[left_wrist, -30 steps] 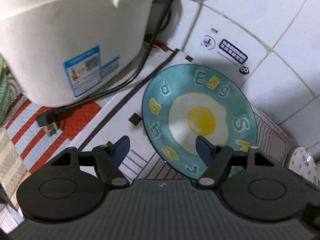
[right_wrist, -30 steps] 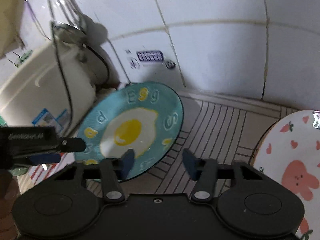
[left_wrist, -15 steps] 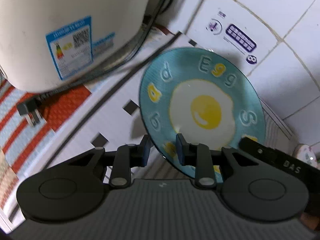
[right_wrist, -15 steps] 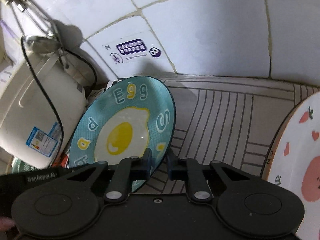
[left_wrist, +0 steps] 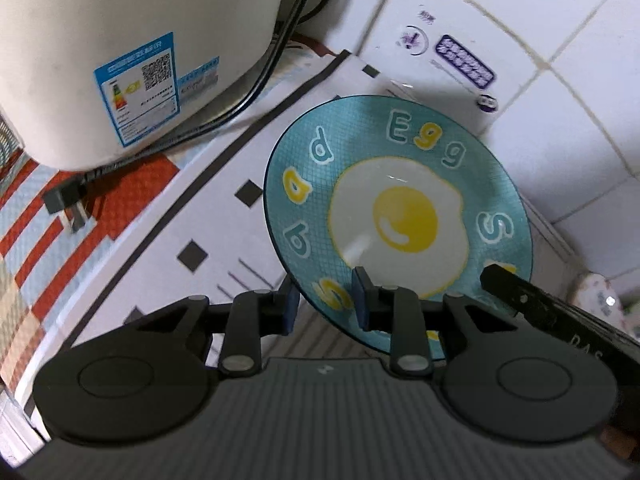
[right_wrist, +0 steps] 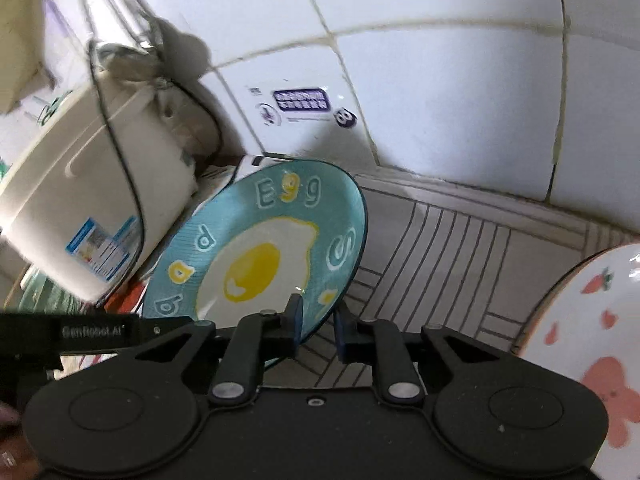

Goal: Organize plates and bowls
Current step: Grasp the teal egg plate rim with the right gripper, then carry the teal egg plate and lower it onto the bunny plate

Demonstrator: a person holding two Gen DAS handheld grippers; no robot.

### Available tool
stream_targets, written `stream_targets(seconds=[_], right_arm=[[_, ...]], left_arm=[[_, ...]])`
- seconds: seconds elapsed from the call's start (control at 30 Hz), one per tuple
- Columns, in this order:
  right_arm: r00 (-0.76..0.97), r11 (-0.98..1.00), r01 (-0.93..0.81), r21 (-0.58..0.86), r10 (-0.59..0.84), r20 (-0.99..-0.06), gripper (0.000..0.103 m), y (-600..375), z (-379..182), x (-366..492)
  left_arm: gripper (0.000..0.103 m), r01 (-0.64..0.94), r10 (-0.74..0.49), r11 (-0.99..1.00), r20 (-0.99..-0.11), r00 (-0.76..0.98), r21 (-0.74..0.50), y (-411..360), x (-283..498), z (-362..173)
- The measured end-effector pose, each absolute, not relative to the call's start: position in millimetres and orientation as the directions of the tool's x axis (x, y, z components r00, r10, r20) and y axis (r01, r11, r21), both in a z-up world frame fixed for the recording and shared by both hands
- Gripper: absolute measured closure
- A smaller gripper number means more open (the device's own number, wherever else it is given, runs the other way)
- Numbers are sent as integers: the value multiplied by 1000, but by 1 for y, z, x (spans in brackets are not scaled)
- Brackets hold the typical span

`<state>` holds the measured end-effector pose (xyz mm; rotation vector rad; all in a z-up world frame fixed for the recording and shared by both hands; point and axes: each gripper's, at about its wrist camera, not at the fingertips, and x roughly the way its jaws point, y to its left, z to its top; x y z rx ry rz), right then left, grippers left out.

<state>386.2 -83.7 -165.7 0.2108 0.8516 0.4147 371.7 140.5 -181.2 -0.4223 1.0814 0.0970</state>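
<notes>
A teal plate (left_wrist: 400, 216) printed with a fried egg and letters is tipped up, its near rim toward me. My left gripper (left_wrist: 325, 306) is shut on the lower left part of that rim, one pad on the face and one behind. My right gripper (right_wrist: 319, 326) pinches the lower right rim of the same plate (right_wrist: 256, 256); its jaws are opening slightly, with the rim still between the pads. A white plate (right_wrist: 592, 340) with strawberries and a pink rabbit stands at the right.
A white rice cooker (left_wrist: 120, 60) stands close on the left, its black cord and plug (left_wrist: 66, 204) trailing over the patterned mat (left_wrist: 208, 216). White wall tiles (right_wrist: 440, 92) with a sticker rise right behind the plate.
Both grippers went from wide open to closed on the teal plate's near rim. The plate now stands tilted up between them.
</notes>
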Motion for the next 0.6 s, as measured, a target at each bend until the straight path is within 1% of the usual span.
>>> stream_targets(seconds=[0.07,0.27,0.6], right_arm=[[583,891,-268,366,452,-675,83,-91,-161,379],[591,882,-299,364,471,-656,82,-112,-148,351],[652,890,-272,365,450,-610,81,-161,-121,300]], left_arm=[[77,-254,-126,927,-868,480,-275,134,361,-172],[77,-198,-157,939,-863,480,-281,114,338,-152],[77,-43,-203,965,-841,502,-259,62,317,-113]])
